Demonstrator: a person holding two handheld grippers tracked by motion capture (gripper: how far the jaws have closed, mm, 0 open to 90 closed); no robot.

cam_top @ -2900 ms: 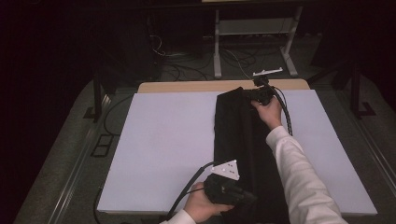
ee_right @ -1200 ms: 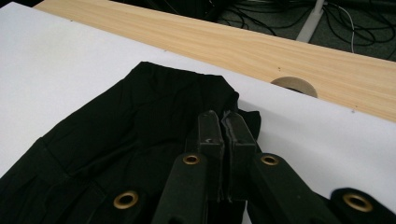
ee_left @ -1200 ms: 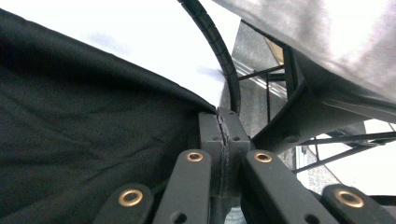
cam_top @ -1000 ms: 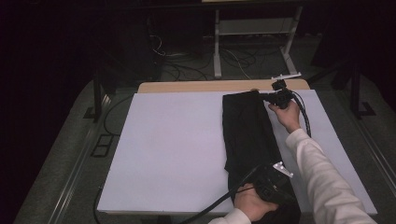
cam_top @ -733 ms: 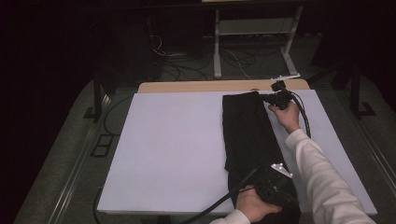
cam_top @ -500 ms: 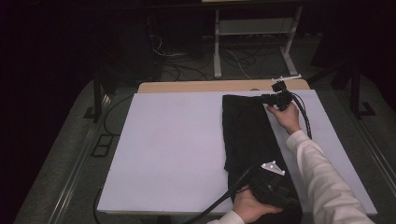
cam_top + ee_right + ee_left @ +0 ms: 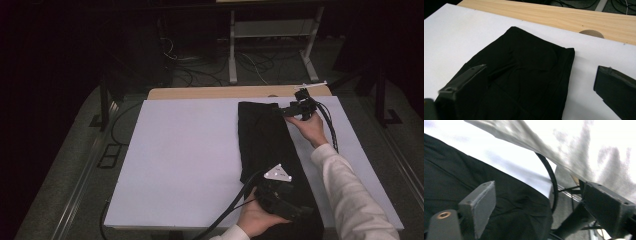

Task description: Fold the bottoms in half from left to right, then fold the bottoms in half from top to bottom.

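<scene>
High view: a folded black cloth garment (image 7: 267, 150) is seen lying lengthwise on the white-covered surface (image 7: 185, 155), its long axis running from near edge to far edge, with the right tool (image 7: 283, 112) at its far end and the left tool (image 7: 295, 212) at its near end. Left gripper view: the jaws, just opened, are spread over the cloth, nothing clamped. Right gripper view: the jaws, likewise just opened, are held wide apart, the garment's far corner (image 7: 564, 53) lying between them.
</scene>
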